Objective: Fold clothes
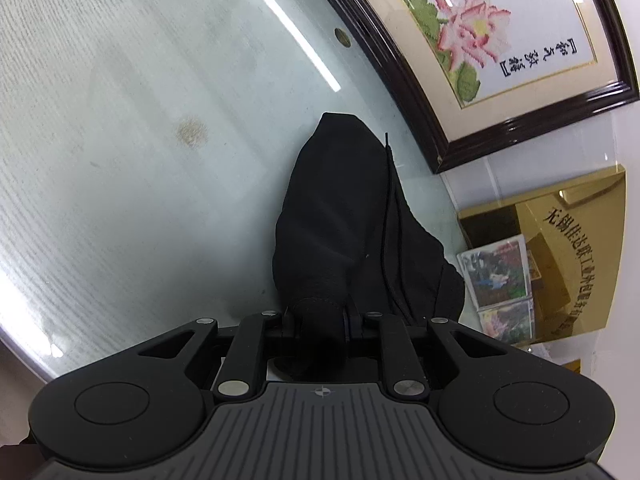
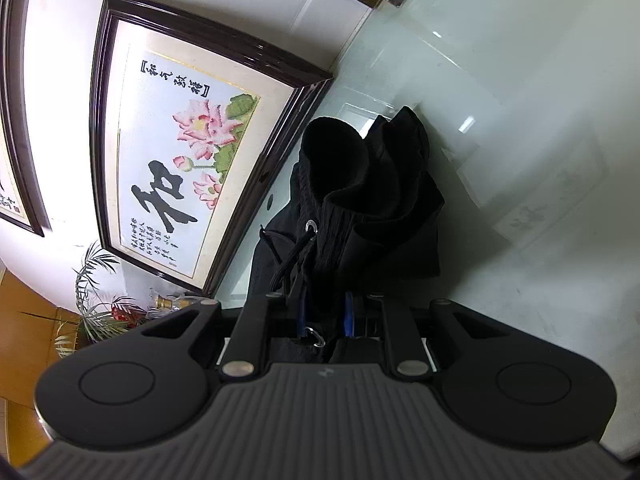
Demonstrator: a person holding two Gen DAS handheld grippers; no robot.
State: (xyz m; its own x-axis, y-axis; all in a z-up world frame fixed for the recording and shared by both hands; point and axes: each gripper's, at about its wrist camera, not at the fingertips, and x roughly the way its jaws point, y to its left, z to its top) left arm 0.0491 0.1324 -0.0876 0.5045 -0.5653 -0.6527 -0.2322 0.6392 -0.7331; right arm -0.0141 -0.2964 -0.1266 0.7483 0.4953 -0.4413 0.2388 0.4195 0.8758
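Black garment (image 1: pixel 352 216): one | left claw (image 1: pixel 318 318): grasping it | right claw (image 2: pixel 324 320): grasping it | glass table (image 1: pixel 120 120)

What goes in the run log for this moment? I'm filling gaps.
left gripper: shut on black garment | right gripper: shut on waistband | garment lifted over glass table

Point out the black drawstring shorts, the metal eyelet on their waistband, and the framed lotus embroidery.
black drawstring shorts (image 2: pixel 336 236): right wrist view, on the ribbed waistband.
metal eyelet (image 2: pixel 311 227): right wrist view, on the ring where the cord exits.
framed lotus embroidery (image 1: pixel 472 28): left wrist view, on the large pink flower.
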